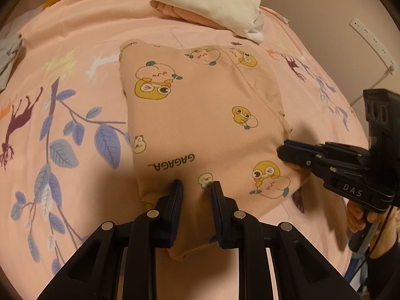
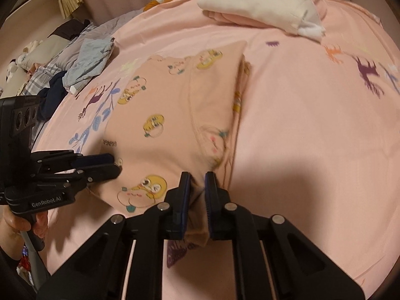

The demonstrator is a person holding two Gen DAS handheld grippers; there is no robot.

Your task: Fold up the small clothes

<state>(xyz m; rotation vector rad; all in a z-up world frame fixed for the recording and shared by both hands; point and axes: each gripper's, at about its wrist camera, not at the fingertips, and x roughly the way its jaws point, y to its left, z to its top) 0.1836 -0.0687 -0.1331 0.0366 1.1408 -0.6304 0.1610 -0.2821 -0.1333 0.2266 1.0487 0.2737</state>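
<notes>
Peach cartoon-print garment flat on pink bed sheet, long axis near-to-far. Left hand-held gripper clamped on near hem; right hand-held gripper clamped on near-right corner. Fabric extends away from both.

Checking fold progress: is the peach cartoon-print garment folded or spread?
Folded: the peach cartoon-print garment shows doubled layers along its right edge, a compact shape.

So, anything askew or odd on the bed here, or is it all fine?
Nothing stands out. The peach cartoon-print garment lies on the pink sheet, with both tongs, left and right, pinching its near edge. A folded stack sits behind it.
</notes>
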